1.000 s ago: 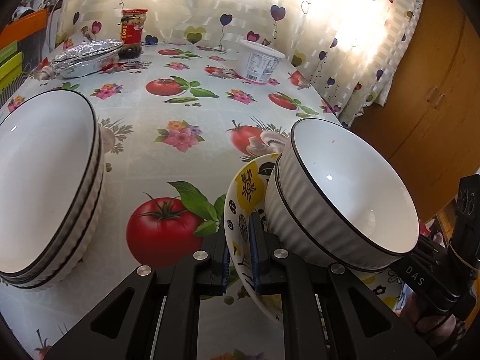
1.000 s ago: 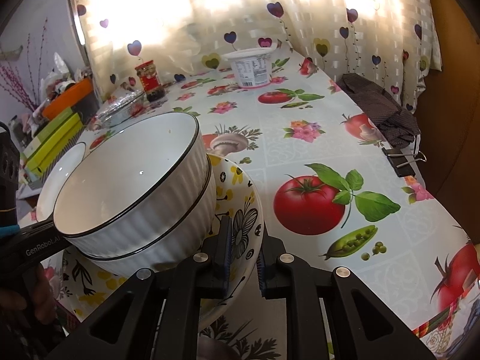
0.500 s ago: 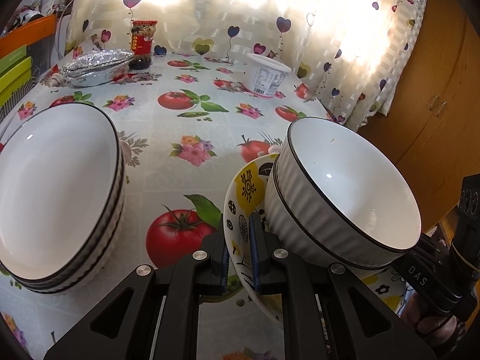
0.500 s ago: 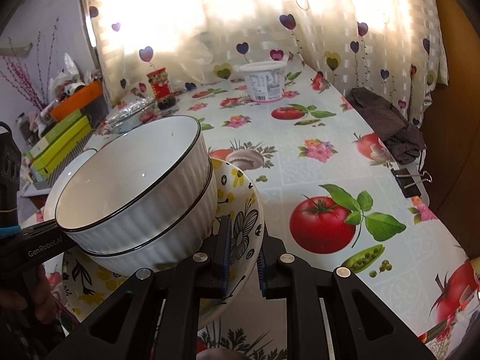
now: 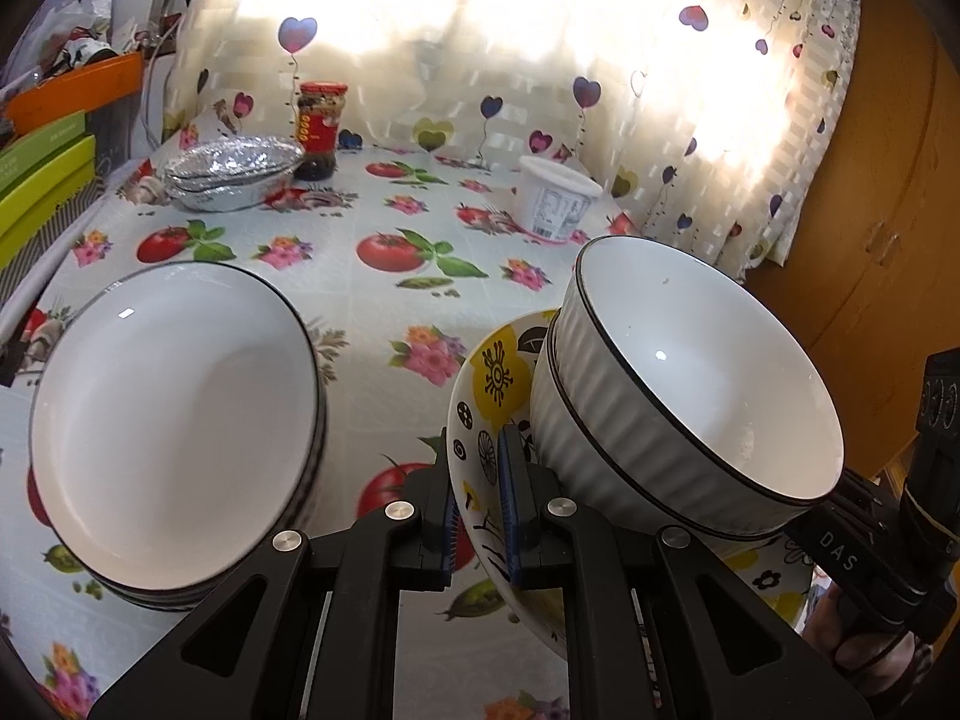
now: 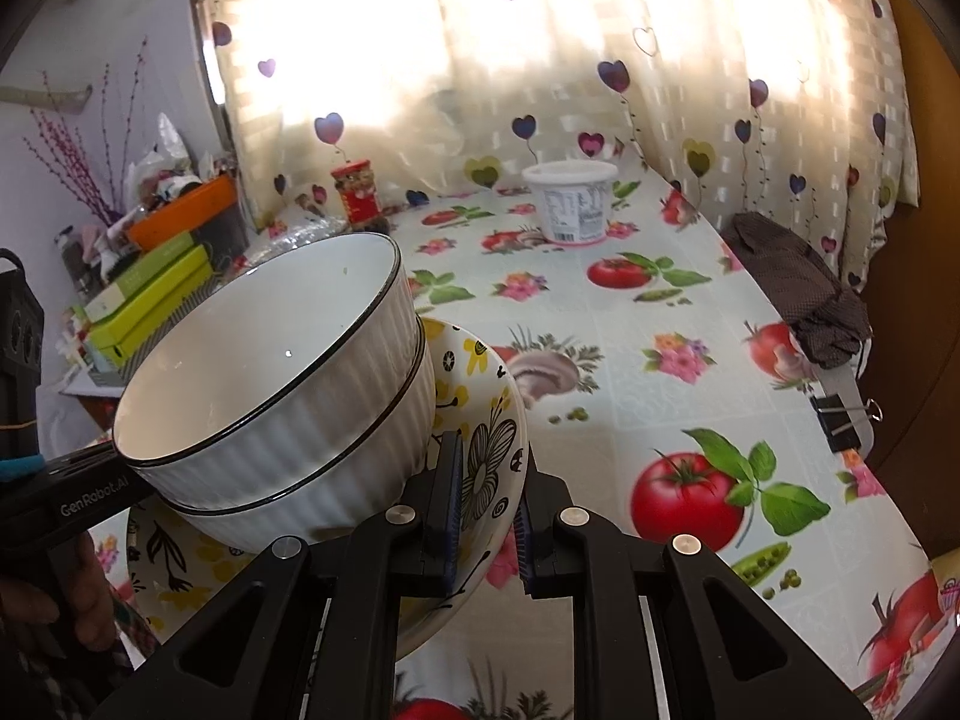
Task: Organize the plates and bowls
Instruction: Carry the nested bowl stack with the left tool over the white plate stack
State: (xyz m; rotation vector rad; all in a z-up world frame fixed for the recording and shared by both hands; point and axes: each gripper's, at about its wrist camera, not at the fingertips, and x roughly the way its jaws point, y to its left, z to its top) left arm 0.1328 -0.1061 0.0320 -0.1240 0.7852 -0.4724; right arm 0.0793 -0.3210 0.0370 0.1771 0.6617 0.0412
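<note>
A patterned plate (image 5: 492, 384) with yellow and black flowers carries two nested white ribbed bowls (image 5: 690, 396). My left gripper (image 5: 480, 498) is shut on the plate's left rim. My right gripper (image 6: 486, 510) is shut on the plate's (image 6: 480, 468) right rim, with the bowls (image 6: 288, 396) to its left. The plate is held above the table. A stack of white black-rimmed plates (image 5: 174, 420) lies on the table to the left in the left wrist view.
On the tomato-print tablecloth (image 5: 372, 300) stand foil trays (image 5: 231, 171), a red-lidded jar (image 5: 321, 129) and a white tub (image 5: 555, 204) at the back. A dark cloth (image 6: 798, 294) and binder clip (image 6: 840, 420) lie at the right edge. Green boxes (image 6: 150, 306) stand at the left.
Both grippers have lifted the plate with the bowls higher and carried it left; the stack of white plates now lies closer beneath the left gripper.
</note>
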